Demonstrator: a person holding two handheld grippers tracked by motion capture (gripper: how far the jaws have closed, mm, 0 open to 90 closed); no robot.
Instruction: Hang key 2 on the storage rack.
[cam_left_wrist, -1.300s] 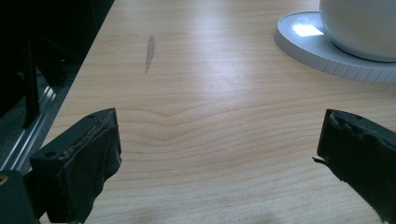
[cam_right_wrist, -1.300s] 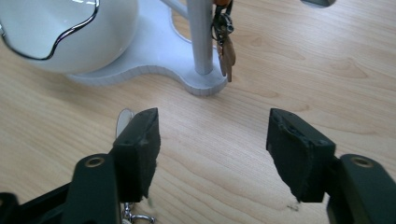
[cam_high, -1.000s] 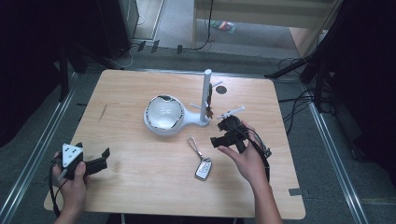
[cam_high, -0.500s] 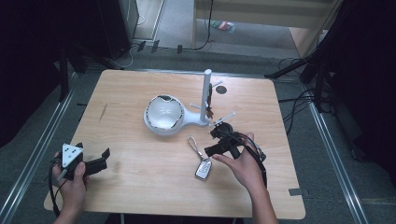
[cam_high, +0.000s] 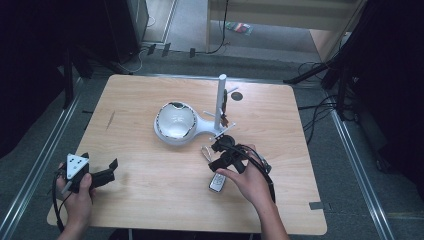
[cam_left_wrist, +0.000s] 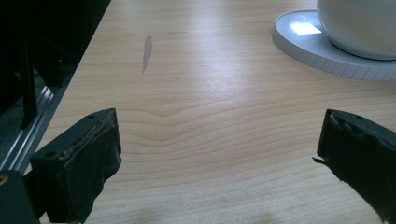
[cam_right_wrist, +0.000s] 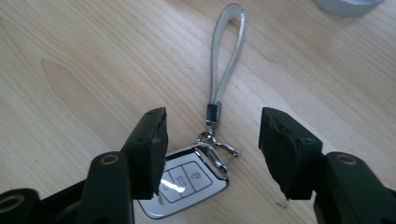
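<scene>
Leftward and down comes the right gripper (cam_right_wrist: 212, 149) from beside the white stand (cam_high: 220, 102), jaws spread, straddling the clasp where the key fob (cam_right_wrist: 184, 186) meets its strap (cam_right_wrist: 224, 60) on the table (cam_high: 150, 200) — lining up a pick, I'd say. Right hand (cam_high: 250, 182) angles forward; left gripper (cam_high: 97, 172) hovers near the table's corner, jaws wide apart.

A white bowl (cam_high: 174, 121) on a ribbed round base sits about mid-way across the wooden table (cam_high: 150, 205). Just right of the bowl, joined to its base, a white post (cam_high: 220, 100) stands upright. Beyond the post there is a small dark round spot (cam_high: 236, 96). Well left of the bowl, a dark streak (cam_high: 110, 120) marks the wood. Far right of it, black cables (cam_high: 320, 107) lie on the grey floor.
</scene>
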